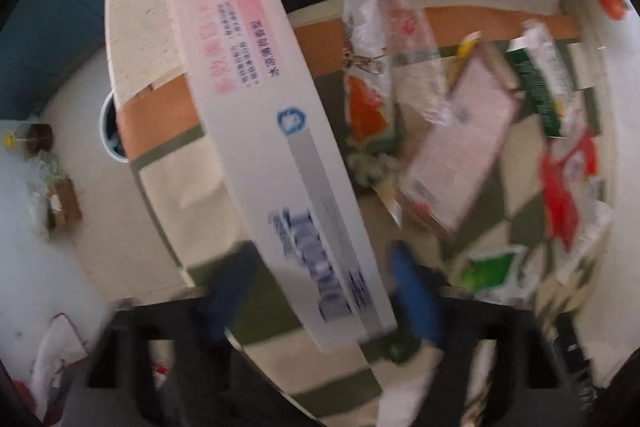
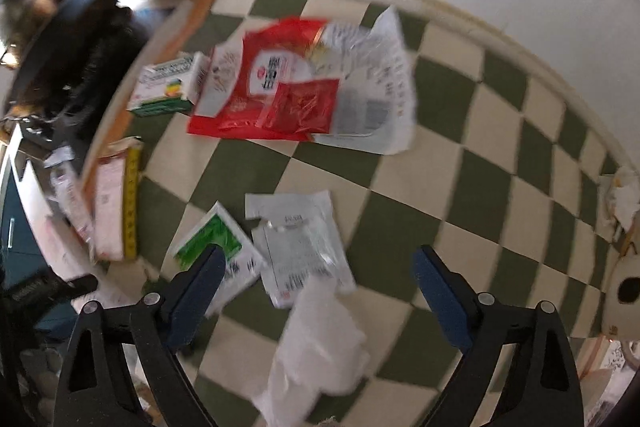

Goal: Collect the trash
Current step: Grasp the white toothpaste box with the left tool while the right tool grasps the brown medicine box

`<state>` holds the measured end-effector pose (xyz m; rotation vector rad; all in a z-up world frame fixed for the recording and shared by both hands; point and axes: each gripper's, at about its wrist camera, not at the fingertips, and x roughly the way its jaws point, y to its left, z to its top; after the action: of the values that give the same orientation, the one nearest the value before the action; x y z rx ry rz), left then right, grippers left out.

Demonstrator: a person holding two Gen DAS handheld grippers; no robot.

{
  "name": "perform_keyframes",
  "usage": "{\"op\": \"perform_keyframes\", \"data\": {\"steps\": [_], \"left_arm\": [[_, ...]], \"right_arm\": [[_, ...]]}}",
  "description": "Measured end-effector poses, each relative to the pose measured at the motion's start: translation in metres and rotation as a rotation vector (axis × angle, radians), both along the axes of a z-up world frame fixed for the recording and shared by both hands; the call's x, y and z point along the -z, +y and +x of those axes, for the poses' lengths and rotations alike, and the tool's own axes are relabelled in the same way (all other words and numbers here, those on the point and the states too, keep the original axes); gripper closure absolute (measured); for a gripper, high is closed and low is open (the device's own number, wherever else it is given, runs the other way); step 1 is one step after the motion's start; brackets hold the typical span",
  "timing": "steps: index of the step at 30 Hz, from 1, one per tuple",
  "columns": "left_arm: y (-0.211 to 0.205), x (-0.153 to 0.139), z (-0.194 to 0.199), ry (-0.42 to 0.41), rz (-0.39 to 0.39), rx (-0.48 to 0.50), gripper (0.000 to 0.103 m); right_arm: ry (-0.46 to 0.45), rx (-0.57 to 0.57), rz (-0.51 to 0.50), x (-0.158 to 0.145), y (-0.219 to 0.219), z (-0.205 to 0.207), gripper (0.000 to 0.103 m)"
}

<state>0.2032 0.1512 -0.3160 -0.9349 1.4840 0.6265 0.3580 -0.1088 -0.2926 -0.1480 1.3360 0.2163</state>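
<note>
- Between the left gripper's blue fingers lay a long white-and-pink box, running near-right to far-left across the checkered cloth.
- Whether its jaws pressed it, blur hid.
- Printing was unreadable.
- Right gripper stood wide apart over crumpled tissue.

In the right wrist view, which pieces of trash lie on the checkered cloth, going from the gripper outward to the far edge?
White tissue between the open fingers of the right gripper → clear printed wrapper → red packet, with the white printed sheet beside it.
</note>
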Motion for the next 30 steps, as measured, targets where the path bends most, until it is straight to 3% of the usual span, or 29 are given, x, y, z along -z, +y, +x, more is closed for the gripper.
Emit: {"op": "perform_keyframes", "data": {"steps": [2, 5, 10, 14, 18, 21, 28, 30], "left_arm": [[-0.003, -0.003, -0.001, -0.022, 0.052, 0.031, 0.052], [-0.012, -0.011, 0.001, 0.032, 0.233, 0.194, 0.054], [-0.016, -0.012, 0.003, 0.088, 0.352, 0.304, 0.058], [-0.018, -0.012, 0.001, 0.089, 0.337, 0.294, 0.059], [-0.019, -0.010, -0.006, 0.081, 0.325, 0.284, 0.059], [0.003, -0.008, -0.007, 0.074, 0.314, 0.286, 0.059], [0.042, 0.005, -0.003, 0.041, 0.240, 0.227, 0.058], [0.050, 0.006, -0.007, 0.024, 0.223, 0.206, 0.059]], "right_arm": [[0.038, -0.021, 0.016, 0.011, 0.017, 0.008, 0.007], [0.100, -0.078, 0.059, 0.026, 0.060, 0.019, 0.007], [0.143, -0.133, 0.117, 0.043, 0.138, 0.034, 0.011], [0.166, -0.175, 0.136, 0.054, 0.191, 0.039, 0.014], [0.158, -0.260, 0.071, 0.064, 0.221, 0.032, 0.018], [0.123, -0.350, 0.062, 0.055, 0.223, 0.026, 0.038], [0.075, -0.463, -0.113, 0.038, 0.191, 0.030, 0.037], [0.066, -0.458, -0.142, 0.032, 0.183, 0.025, 0.028]]}}
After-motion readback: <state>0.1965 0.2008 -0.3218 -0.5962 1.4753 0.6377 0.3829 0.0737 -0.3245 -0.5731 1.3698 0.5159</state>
